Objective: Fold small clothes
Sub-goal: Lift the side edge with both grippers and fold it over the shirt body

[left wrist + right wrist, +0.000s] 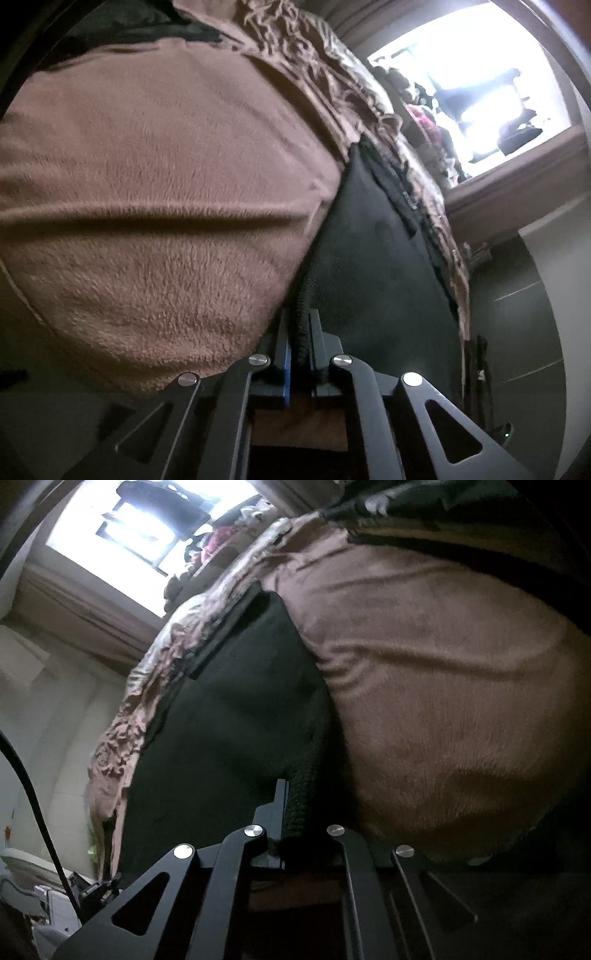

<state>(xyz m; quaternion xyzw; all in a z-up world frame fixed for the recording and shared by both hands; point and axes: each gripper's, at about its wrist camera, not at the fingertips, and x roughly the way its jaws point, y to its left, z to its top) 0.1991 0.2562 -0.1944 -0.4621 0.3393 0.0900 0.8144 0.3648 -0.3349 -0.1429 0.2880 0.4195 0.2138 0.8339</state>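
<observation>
On the brown fleece blanket (155, 177), left gripper (300, 332) and right gripper (291, 812) each pinch the dark green garment's (376, 251) ribbed hem, at six o'clock in both wrist views.

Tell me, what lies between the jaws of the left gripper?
The ribbed edge of the dark garment lies pinched between the jaws of the left gripper, beside the brown fleece blanket. The left wrist view shows it.

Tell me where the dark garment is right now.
The dark garment lies on the brown blanket; in both wrist views its ribbed edge is pinched in the left claw and the right claw.
</observation>
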